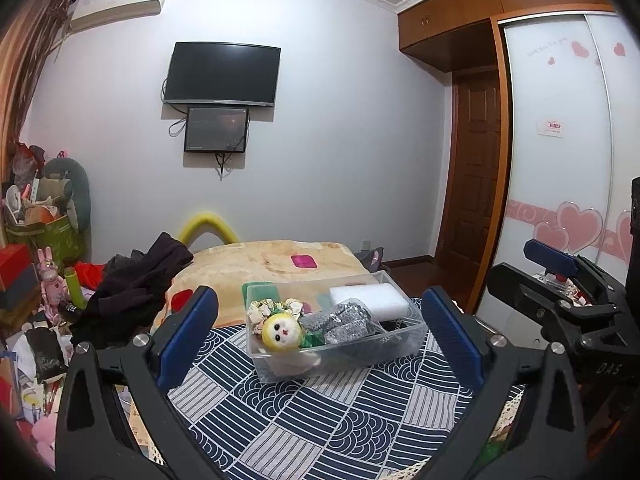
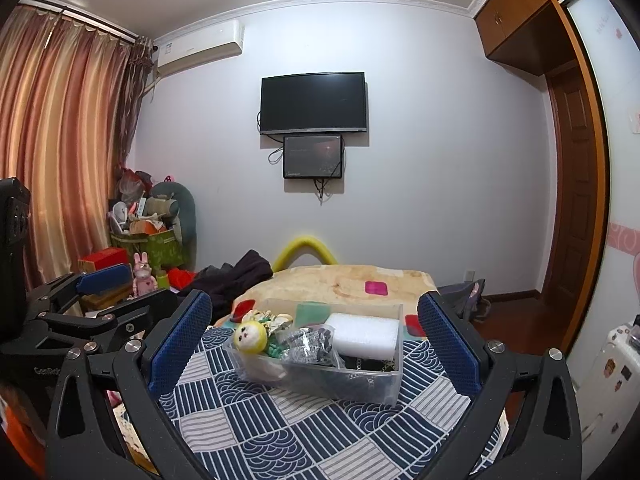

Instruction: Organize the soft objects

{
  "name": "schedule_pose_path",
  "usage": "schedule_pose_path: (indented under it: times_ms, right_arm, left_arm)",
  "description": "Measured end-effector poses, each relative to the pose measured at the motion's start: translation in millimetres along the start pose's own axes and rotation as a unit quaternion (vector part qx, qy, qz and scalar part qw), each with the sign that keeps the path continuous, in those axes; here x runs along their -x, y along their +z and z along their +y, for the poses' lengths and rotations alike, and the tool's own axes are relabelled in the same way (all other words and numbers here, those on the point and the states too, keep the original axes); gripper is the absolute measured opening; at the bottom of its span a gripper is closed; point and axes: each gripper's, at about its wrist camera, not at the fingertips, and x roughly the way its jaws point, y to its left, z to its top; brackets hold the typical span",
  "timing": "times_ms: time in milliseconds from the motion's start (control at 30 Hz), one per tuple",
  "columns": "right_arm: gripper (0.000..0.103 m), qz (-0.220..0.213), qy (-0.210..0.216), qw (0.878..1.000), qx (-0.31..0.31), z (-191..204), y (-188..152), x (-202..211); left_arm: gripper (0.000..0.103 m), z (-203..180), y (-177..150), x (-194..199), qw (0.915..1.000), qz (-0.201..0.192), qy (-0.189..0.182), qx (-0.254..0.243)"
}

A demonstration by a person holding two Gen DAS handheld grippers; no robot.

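— Box first, please. What is in it?

— I see a clear plastic box [image 1: 336,344] on the blue patterned cloth [image 1: 320,420]. Inside are a yellow-headed doll [image 1: 281,331], a shiny grey bag [image 1: 344,320] and a white foam block [image 1: 370,300].

— Anything hard to see?

— Something dark sits at the bottom under the foam; I cannot tell what. The doll's body is hidden too.

— And my grippers?

— My left gripper [image 1: 320,338] has its jaws wide apart, holding nothing. My right gripper [image 2: 314,342] is the same. The box sits past both, between the blue pads [image 2: 180,340], not touching.
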Motion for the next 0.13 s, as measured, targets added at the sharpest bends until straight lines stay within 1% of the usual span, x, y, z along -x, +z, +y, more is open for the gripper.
schedule_pose_path:
  times_ms: [133]
  right_arm:
    - [0.103, 0.002, 0.001, 1.0, -0.004, -1.7, -0.4, -2.1]
  left_arm:
    - [0.103, 0.2, -0.4, -0.2, 1.0, 0.0, 0.0, -0.002]
